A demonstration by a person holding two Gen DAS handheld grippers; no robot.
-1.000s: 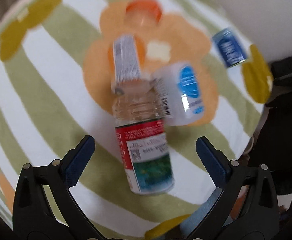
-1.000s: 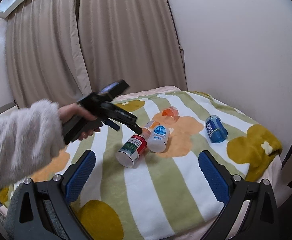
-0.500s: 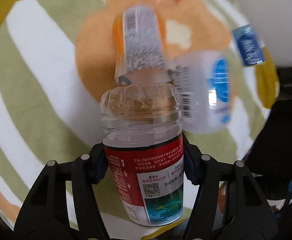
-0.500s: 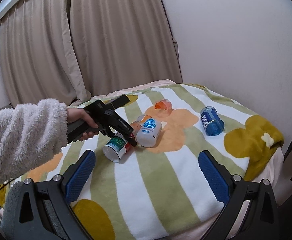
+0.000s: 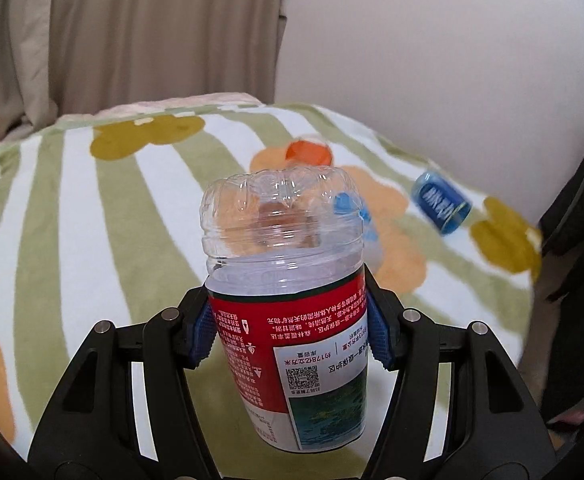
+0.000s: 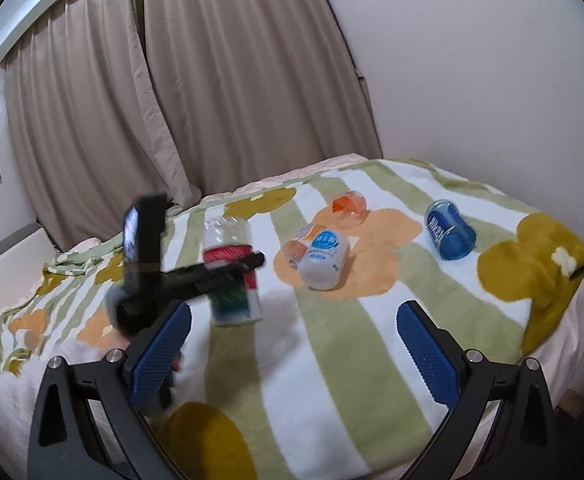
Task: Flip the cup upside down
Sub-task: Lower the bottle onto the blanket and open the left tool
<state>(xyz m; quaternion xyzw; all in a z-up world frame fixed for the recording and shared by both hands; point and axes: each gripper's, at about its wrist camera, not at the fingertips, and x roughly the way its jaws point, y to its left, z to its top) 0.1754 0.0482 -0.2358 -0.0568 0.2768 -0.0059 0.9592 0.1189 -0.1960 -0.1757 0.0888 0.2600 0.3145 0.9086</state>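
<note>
Left tongs (image 5: 289, 334): I have them clamped on the cup's red label band, one blue pad on each side of the body.
Cup (image 5: 287, 300): a cut-off clear bottle with a red and green label, standing between my pads with its long axis close to vertical. The moulded closed base is on top, the label print reads inverted, and the open rim points down at the bed (image 5: 71, 220).
Cup from the side (image 6: 231, 276): blurred in the right wrist view, but upright and just left of the white cup; I cannot tell whether its rim touches the blanket or hangs just above it.
Key relation: I judge the turn is essentially made, so what matters is the open end squarely over flat blanket, straight below my left tongs.
White cup (image 6: 324, 256): my landmark, lying on its side on the orange flower patch.
Orange cup (image 6: 350, 208): just behind the white cup.
Blue cup (image 6: 450, 234): well right of the white cup, also on its side.
Right tongs (image 6: 292, 344): spread wide, holding nothing, nearer me than the white cup and farther from the held cup than the left pair.
</note>
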